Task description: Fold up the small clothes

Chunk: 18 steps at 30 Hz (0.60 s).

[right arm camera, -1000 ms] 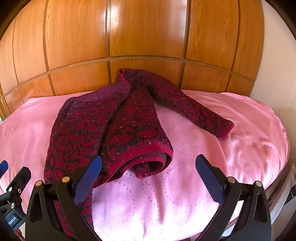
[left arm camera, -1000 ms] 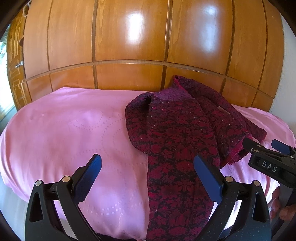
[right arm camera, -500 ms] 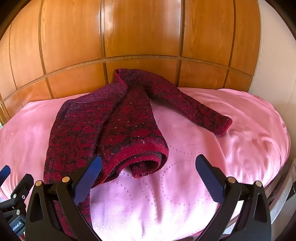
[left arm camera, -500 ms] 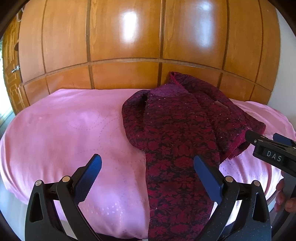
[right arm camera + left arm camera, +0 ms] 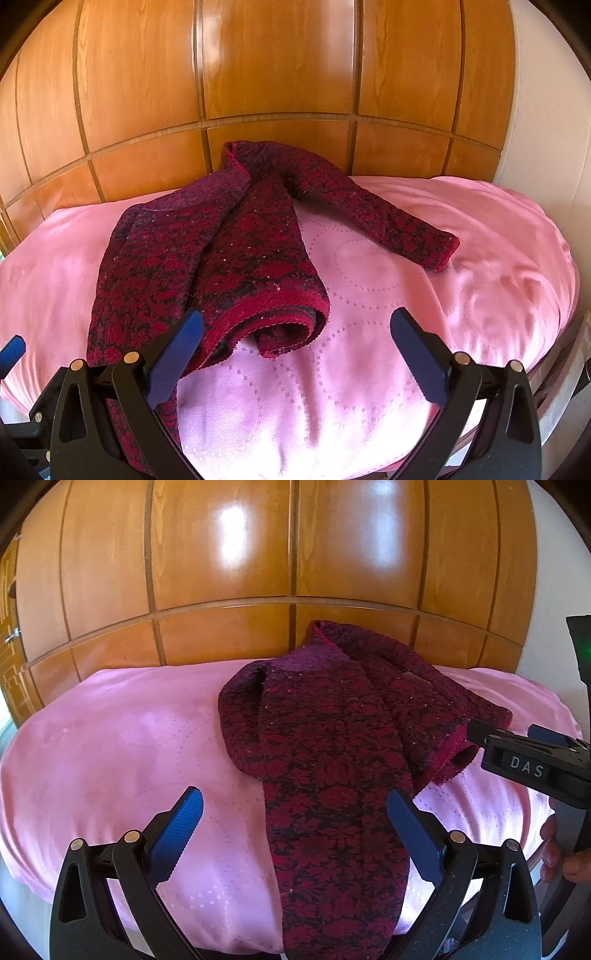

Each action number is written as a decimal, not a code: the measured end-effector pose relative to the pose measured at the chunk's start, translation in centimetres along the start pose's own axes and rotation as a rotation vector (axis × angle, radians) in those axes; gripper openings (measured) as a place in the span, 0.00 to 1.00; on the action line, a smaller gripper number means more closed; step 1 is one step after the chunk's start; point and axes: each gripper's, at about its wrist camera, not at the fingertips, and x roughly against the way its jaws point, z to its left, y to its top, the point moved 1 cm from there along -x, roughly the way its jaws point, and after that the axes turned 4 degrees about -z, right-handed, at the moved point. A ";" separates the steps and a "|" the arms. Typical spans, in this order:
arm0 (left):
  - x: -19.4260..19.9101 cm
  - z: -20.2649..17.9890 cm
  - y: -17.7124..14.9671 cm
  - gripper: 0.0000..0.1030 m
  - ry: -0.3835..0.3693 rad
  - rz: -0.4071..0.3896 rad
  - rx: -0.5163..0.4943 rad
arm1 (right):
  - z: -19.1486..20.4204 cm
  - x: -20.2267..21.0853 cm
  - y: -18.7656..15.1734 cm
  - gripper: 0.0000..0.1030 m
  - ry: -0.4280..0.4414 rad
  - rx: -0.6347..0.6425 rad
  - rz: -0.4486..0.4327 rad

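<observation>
sweater (image 5: pixel 207 266), dark red with a floral knit, lies crumpled on the pink bedspread (image 5: pixel 369 387) in the centre of both views, its collar toward the wooden headboard (image 5: pixel 277 74) at the top of the frame. its long axis runs from that collar down toward the lower edge, where one sleeve (image 5: pixel 332 849) hangs over the near side of the bed, between the fingers of the left gripper (image 5: pixel 293 832). the other sleeve (image 5: pixel 388 221) stretches to the right of centre. the rolled hem (image 5: pixel 273 314) sits just above the right gripper (image 5: pixel 295 350), a little left of its midline, so this hand looks nearer to it. both tongs stand wide apart, holding nothing. folding seems not yet begun.
</observation>
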 end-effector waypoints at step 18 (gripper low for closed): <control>-3.5 -4.5 -1.4 0.85 -0.147 0.135 -0.167 | -2.1 -0.3 0.3 0.98 -0.019 -0.041 0.010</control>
